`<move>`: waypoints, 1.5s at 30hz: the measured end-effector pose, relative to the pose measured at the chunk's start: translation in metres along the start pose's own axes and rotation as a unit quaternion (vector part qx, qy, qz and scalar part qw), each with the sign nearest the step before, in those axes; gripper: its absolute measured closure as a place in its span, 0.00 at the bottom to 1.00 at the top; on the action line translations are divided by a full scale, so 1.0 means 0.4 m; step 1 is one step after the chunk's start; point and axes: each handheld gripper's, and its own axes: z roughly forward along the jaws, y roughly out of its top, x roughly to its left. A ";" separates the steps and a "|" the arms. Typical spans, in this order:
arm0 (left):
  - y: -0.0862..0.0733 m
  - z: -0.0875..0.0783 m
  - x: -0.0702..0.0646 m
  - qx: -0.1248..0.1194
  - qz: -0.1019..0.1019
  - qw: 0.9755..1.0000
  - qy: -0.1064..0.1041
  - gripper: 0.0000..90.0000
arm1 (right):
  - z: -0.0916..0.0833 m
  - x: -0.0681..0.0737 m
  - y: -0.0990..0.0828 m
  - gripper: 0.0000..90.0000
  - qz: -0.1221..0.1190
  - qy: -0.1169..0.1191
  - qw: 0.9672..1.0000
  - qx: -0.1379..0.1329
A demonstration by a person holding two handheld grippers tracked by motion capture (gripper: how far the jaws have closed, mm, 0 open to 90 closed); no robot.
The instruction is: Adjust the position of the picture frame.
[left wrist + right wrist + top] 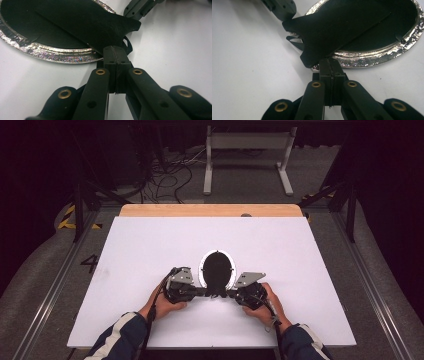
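An oval picture frame (218, 268) with a silver rim lies back side up on the white table (150, 250), near the person's edge and between the two grippers. Its long axis runs away from the person, towards the far wooden edge of the table. A black stand flap (87, 22) is attached to the dark back panel. The flap widens towards the person and ends in a flared foot that overhangs the near rim of the frame.

The left gripper (199, 291) lies low over the table and points inward from the left. In the left gripper view, its jaws are closed with the pads pressed together, and their tips meet the lower edge of the flap's foot. Whether the flap is pinched between the pads cannot be told.

The right gripper (231, 293) mirrors it and points inward from the right. In the right gripper view, its jaws are also closed pad to pad, directly below the foot of the flap and against the frame's rim. A grip on the flap cannot be confirmed here either.

Each hand (162, 304) holds its gripper's body.
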 end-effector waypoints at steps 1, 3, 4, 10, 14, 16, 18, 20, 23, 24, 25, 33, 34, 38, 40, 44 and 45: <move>0.002 0.000 -0.004 0.004 0.006 1.000 0.005 1.00 | -0.001 0.001 -0.001 1.00 0.002 0.003 1.000 0.000; 0.002 0.000 -0.006 0.005 0.006 1.000 0.005 1.00 | -0.003 0.002 -0.007 1.00 0.009 0.008 1.000 -0.006; 0.001 0.000 -0.007 0.005 0.004 1.000 0.004 1.00 | -0.005 0.003 -0.008 1.00 0.007 0.012 1.000 -0.004; -0.001 0.001 -0.018 0.003 0.007 1.000 0.001 1.00 | -0.022 0.019 -0.021 1.00 0.002 0.022 1.000 0.001; -0.003 0.001 -0.019 0.001 0.002 1.000 0.001 1.00 | -0.022 0.018 -0.023 1.00 0.004 0.024 1.000 -0.002; -0.002 0.001 -0.020 0.003 0.005 1.000 0.002 1.00 | -0.022 0.017 -0.024 1.00 0.004 0.025 1.000 -0.002; -0.003 0.000 -0.019 0.002 0.004 1.000 0.000 1.00 | -0.022 0.017 -0.024 1.00 0.004 0.027 1.000 -0.003; -0.006 -0.001 -0.017 -0.002 -0.001 1.000 -0.013 1.00 | -0.023 0.017 -0.025 1.00 0.003 0.029 1.000 -0.001; -0.008 -0.005 -0.019 0.000 0.001 1.000 -0.014 1.00 | -0.025 0.017 -0.024 1.00 0.002 0.032 0.999 0.001; -0.009 -0.006 -0.020 -0.001 0.004 1.000 -0.011 1.00 | -0.024 0.016 -0.024 1.00 0.003 0.033 0.999 0.001; -0.009 -0.008 -0.021 -0.003 0.005 1.000 -0.008 0.98 | -0.024 0.015 -0.024 1.00 0.003 0.034 0.999 0.000; -0.025 -0.071 -0.021 -0.010 0.013 0.999 0.036 0.90 | -0.039 0.007 -0.027 0.98 0.020 0.021 1.000 -0.009; -0.030 -0.082 -0.020 -0.012 0.009 0.999 0.045 0.89 | -0.043 0.007 -0.031 0.97 0.020 0.021 1.000 -0.008; -0.055 -0.135 -0.012 -0.029 -0.010 0.998 0.062 0.79 | -0.056 0.010 -0.038 0.93 0.026 0.028 0.999 -0.009; -0.073 -0.165 -0.015 -0.038 -0.020 0.997 0.066 0.76 | -0.061 0.012 -0.040 0.91 0.028 0.034 0.999 -0.008; -0.103 -0.213 -0.033 -0.041 -0.014 0.994 0.097 0.64 | -0.065 0.017 -0.042 0.88 0.029 0.040 0.999 -0.002; -0.111 -0.225 -0.042 -0.041 -0.005 0.993 0.110 0.60 | -0.065 0.019 -0.040 0.88 0.028 0.043 0.999 -0.001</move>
